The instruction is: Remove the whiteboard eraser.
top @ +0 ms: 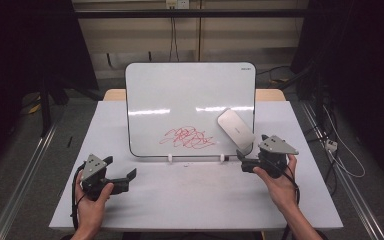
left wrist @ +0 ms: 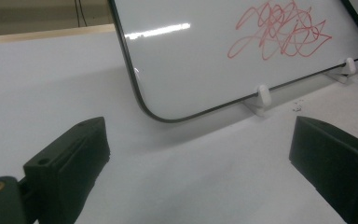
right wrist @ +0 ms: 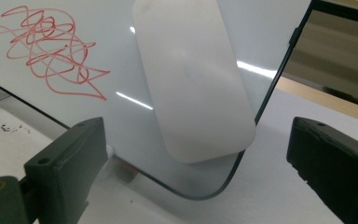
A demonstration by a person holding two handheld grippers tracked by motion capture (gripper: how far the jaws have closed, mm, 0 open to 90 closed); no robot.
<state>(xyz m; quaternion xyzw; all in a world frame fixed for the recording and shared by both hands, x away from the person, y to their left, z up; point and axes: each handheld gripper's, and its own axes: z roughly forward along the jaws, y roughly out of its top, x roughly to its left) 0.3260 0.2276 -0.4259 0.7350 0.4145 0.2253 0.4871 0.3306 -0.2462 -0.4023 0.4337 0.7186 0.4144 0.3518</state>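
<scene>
Right gripper [top: 244,161] wide open and empty, aimed at the lower end of the grey eraser [right wrist: 193,79] stuck on the whiteboard [top: 180,90], near its lower right corner, right of the red scribble [top: 187,138]; nothing touched yet. Left gripper [top: 122,172] also open and empty, low over the table [top: 180,200], near the board's lower left corner. Best approach, probably: bracket the eraser's long sides squarely, close firmly, then peel off without tipping the board.

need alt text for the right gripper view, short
A flat grey rounded-rectangle eraser sits on a white dry-erase board, beyond the open black jaws of the right gripper. A red marker scribble covers the board's upper left, and the white table lies below.
</scene>
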